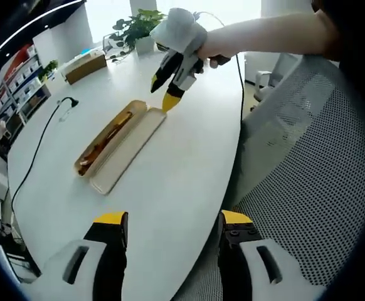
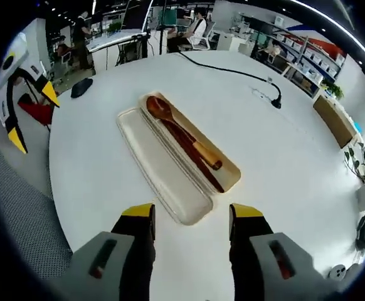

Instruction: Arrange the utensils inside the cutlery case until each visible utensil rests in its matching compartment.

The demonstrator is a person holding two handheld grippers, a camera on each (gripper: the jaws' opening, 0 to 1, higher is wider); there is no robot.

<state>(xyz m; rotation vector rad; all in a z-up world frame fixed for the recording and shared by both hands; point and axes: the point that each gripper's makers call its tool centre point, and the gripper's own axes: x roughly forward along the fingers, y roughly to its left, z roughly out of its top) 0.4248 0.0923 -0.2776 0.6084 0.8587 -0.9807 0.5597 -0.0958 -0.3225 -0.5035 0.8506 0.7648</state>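
Jaws tipped in yellow over black plastic rise from the bottom of the right gripper view, where the right gripper (image 2: pixel 192 216) is held spread and empty just above the near end of the cutlery case (image 2: pixel 179 157). Smooth, matte white is seen across the round table (image 2: pixel 283 163) on which the case lies flat and open. Two long, shallow, round-cornered halves of pale beige material are seen side by side, joined along their long edges: the empty lid (image 2: pixel 160 166) and the tray, in which the utensils are contained. A dark wooden spoon (image 2: pixel 170 122) with an oval bowl is laid lengthwise in the tray, and beside it a second dark utensil with a lighter wooden handle (image 2: pixel 207 155) is seen; its type cannot be told. In the left gripper view the left gripper (image 1: pixel 173 229) is likewise held spread and empty, over the table edge, with the perforated mesh of a grey chair (image 1: pixel 308 182) at its right. Farther off in that view, the case (image 1: pixel 116 147) is shown mid-table, with the right gripper (image 1: pixel 163 94) poised at its far end. A black cable (image 2: pixel 232 70) is run across the far part of the table, and a potted green plant (image 1: pixel 138 28) is placed at the far edge.
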